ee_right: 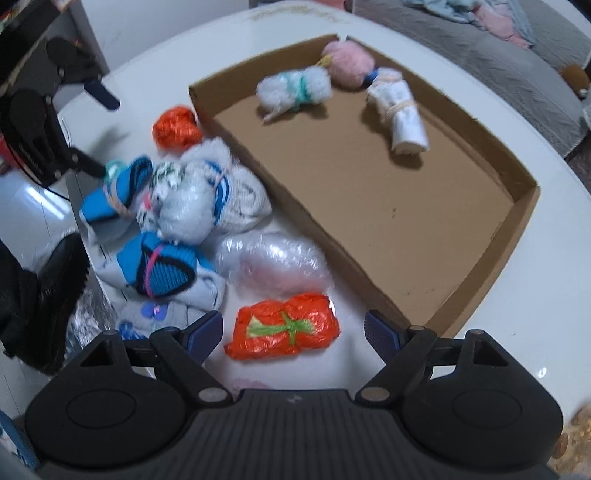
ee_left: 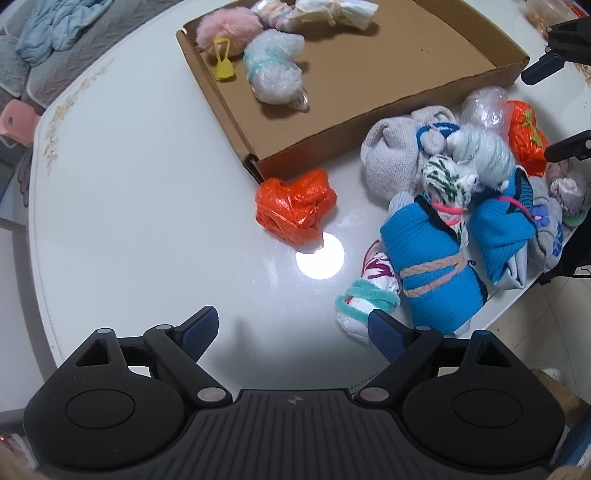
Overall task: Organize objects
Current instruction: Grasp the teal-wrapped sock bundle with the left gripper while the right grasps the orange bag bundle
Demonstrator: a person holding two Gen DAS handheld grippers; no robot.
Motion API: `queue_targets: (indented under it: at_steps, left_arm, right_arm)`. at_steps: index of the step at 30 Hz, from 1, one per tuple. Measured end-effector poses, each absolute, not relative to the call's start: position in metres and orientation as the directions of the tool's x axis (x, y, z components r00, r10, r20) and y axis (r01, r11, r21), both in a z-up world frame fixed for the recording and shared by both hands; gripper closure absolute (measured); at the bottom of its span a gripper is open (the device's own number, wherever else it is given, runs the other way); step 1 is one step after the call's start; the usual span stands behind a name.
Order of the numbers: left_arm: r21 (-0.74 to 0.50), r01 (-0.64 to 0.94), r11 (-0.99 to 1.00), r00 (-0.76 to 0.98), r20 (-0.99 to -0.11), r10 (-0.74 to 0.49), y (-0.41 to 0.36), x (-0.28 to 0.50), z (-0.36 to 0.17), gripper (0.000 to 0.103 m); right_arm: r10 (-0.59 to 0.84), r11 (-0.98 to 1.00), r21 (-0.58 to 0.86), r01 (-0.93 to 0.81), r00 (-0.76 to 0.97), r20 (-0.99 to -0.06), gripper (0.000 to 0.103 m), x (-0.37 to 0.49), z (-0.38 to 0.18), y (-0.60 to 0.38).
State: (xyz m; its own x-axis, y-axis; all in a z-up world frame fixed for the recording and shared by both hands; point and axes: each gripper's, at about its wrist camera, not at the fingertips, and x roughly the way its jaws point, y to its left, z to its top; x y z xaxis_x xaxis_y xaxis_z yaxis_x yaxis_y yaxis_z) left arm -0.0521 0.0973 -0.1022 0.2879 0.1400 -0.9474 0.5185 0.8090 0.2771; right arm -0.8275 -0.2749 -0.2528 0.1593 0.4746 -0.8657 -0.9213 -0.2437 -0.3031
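Observation:
My left gripper point(ee_left: 291, 328) is open over bare white table point(ee_left: 129, 203) with nothing between its fingers. A white bundle tied with teal cord point(ee_left: 364, 308) lies by its right finger, and a crumpled orange bag point(ee_left: 295, 206) sits further ahead. My right gripper point(ee_right: 293, 328) is open, and an orange bundle with a green tie point(ee_right: 284, 323) lies between its fingers without touching the pads. A pile of blue, grey and bubble-wrapped bundles point(ee_right: 184, 206) sits left of the cardboard tray point(ee_right: 517, 236). The tray holds a pink pompom point(ee_right: 349, 62), a bubble-wrap roll point(ee_right: 295, 88) and a white roll point(ee_right: 400, 110).
The table edge runs close behind the pile on the near side point(ee_left: 517, 302). A person's black shoe point(ee_right: 55, 284) stands on the floor below it. A grey-covered bed with blue cloth point(ee_left: 55, 29) lies beyond the table.

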Motion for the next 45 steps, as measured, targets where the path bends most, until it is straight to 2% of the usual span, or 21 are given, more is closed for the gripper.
queue_targets:
  at_steps: [5,8,21,23,24,25,26,27,38,42,45]
  left_arm:
    - [0.274,0.56,0.782,0.298,-0.947,0.119,0.092,-0.054,-0.11,0.01]
    - [0.291,0.578,0.762,0.297,-0.945,0.135,0.091,-0.054,-0.119,0.011]
    - [0.298,0.568,0.767,0.342,-0.933,0.11,0.092,-0.045,-0.128,0.012]
    - [0.276,0.565,0.778,0.337,-0.938,0.088,0.093,-0.044,-0.127,0.02]
    - [0.262,0.564,0.783,0.335,-0.939,0.073,0.092,-0.043,-0.125,0.033]
    - [0.257,0.563,0.786,0.337,-0.939,0.065,0.092,-0.043,-0.123,0.052]
    - [0.256,0.557,0.79,0.337,-0.939,0.067,0.091,-0.043,-0.121,0.062]
    - [0.259,0.548,0.795,0.334,-0.94,0.076,0.092,-0.042,-0.121,0.067]
    - [0.235,0.517,0.823,0.282,-0.955,0.095,0.105,-0.05,-0.099,0.067]
    - [0.238,0.483,0.842,0.324,-0.943,0.081,0.112,-0.05,-0.072,0.067]
    - [0.185,0.44,0.879,0.393,-0.92,-0.003,0.103,-0.029,-0.035,0.067]
  right_arm:
    - [0.447,-0.268,-0.317,-0.91,0.174,-0.877,0.023,-0.829,-0.264,-0.273]
    - [0.428,-0.269,-0.302,-0.915,0.167,-0.888,0.038,-0.829,-0.268,-0.27]
    - [0.405,-0.229,-0.297,-0.927,0.187,-0.895,0.042,-0.831,-0.276,-0.261]
    - [0.406,-0.22,-0.289,-0.932,0.181,-0.896,0.043,-0.831,-0.275,-0.261]
    - [0.406,-0.212,-0.286,-0.934,0.182,-0.896,0.044,-0.831,-0.275,-0.26]
    - [0.407,-0.205,-0.288,-0.936,0.186,-0.895,0.045,-0.83,-0.274,-0.261]
    - [0.406,-0.2,-0.286,-0.937,0.186,-0.895,0.045,-0.83,-0.274,-0.261]
    - [0.407,-0.194,-0.286,-0.938,0.188,-0.894,0.045,-0.831,-0.273,-0.261]
    - [0.441,-0.118,-0.271,-0.955,0.194,-0.876,0.045,-0.835,-0.248,-0.272]
    - [0.476,-0.09,-0.269,-0.959,0.196,-0.858,0.045,-0.831,-0.221,-0.287]
    - [0.535,-0.067,-0.247,-0.967,0.174,-0.827,0.045,-0.831,-0.197,-0.292]
